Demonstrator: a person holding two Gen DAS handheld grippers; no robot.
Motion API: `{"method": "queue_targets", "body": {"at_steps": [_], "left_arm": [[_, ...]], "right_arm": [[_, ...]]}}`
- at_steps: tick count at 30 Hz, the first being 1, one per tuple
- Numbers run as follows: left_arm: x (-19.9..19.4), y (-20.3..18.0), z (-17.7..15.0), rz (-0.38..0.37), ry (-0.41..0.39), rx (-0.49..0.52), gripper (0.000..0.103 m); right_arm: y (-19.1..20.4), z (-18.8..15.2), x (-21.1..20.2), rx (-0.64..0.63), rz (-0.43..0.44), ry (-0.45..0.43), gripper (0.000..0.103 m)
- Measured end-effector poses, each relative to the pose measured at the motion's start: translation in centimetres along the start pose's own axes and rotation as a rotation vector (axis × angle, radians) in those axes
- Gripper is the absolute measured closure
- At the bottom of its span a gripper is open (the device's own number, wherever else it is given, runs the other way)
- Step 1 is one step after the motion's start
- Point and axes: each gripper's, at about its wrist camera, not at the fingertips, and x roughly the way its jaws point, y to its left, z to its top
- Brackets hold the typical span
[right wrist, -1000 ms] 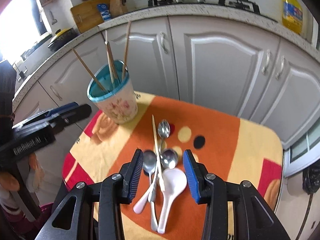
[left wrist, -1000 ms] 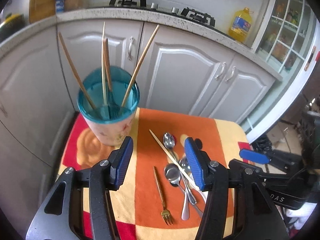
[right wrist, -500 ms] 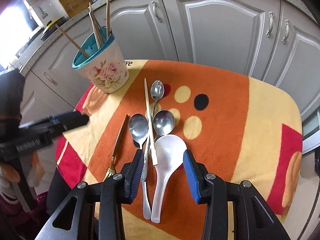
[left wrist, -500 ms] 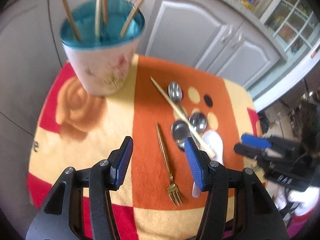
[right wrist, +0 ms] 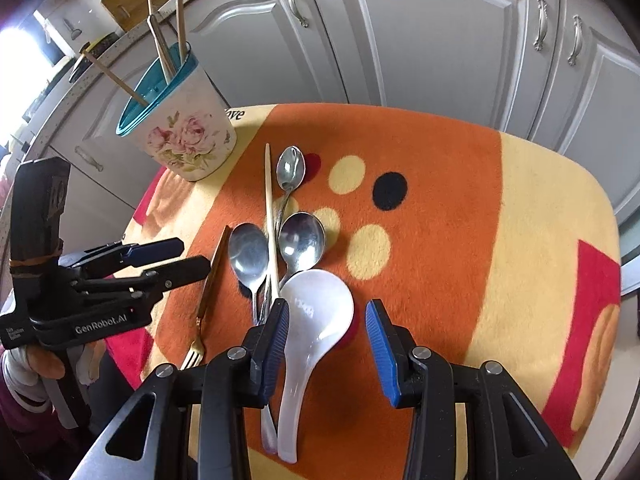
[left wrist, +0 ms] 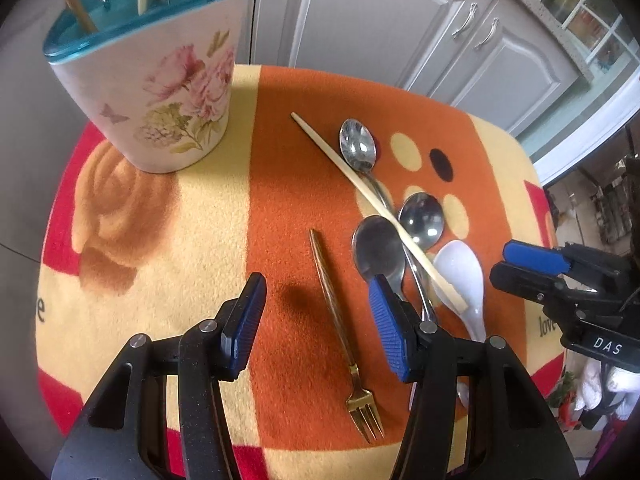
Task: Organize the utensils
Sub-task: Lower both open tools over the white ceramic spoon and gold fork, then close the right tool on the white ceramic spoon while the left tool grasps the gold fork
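Both grippers hang over a small table covered by an orange, cream and red cloth. In my left hand, the left gripper has its blue pads apart with nothing between them; the gold fork lies on the cloth in the gap below, its tines toward the near edge and its handle pointing away. In my right hand, the right gripper is also parted and empty, and the white plastic spoon lies under the gap, bowl away from me, handle toward the near edge. Just beyond, toward the middle of the cloth, three metal spoons lie in a loose heap with a single pale chopstick resting across them; its near end reaches the right gripper's left pad. Whether it touches I cannot tell. At the far left corner stands a floral utensil holder with a teal rim, several chopsticks upright inside. Grey cabinet doors rise behind the table.
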Motion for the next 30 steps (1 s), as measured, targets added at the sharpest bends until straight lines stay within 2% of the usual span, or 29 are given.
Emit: {"method": "queue_targets", "body": {"at_steps": [11, 13, 15, 21, 24, 26, 30], "left_arm": [[1.8, -0.1, 1.0, 0.024, 0.038, 0.039, 0.05], [2.0, -0.2, 1.2, 0.028, 0.039, 0.045, 0.05], [2.1, -0.3, 1.5, 0.029, 0.04, 0.05, 0.05], [2.5, -0.9, 2.1, 0.031, 0.037, 0.077, 0.051], [2.5, -0.8, 2.3, 0.01, 0.034, 0.073, 0.064], [2.6, -0.8, 2.5, -0.022, 0.04, 0.069, 0.079], [2.8, -1.2, 2.5, -0.032, 0.039, 0.087, 0.083]], "right_arm": [[-1.9, 0.5, 3.0, -0.003, 0.064, 0.056, 0.071], [-1.7, 0.8, 3.2, -0.018, 0.073, 0.064, 0.078], [-1.4, 0.6, 3.3, -0.041, 0.082, 0.076, 0.091], [-1.7, -0.7, 2.3, -0.039, 0.093, 0.064, 0.096], [-2.7, -1.6, 1.4, -0.013, 0.093, 0.063, 0.096], [-3.3, -2.3, 1.0, 0.0, 0.092, 0.071, 0.096], [-4.0, -3.3, 0.6, 0.007, 0.124, 0.099, 0.096]]}}
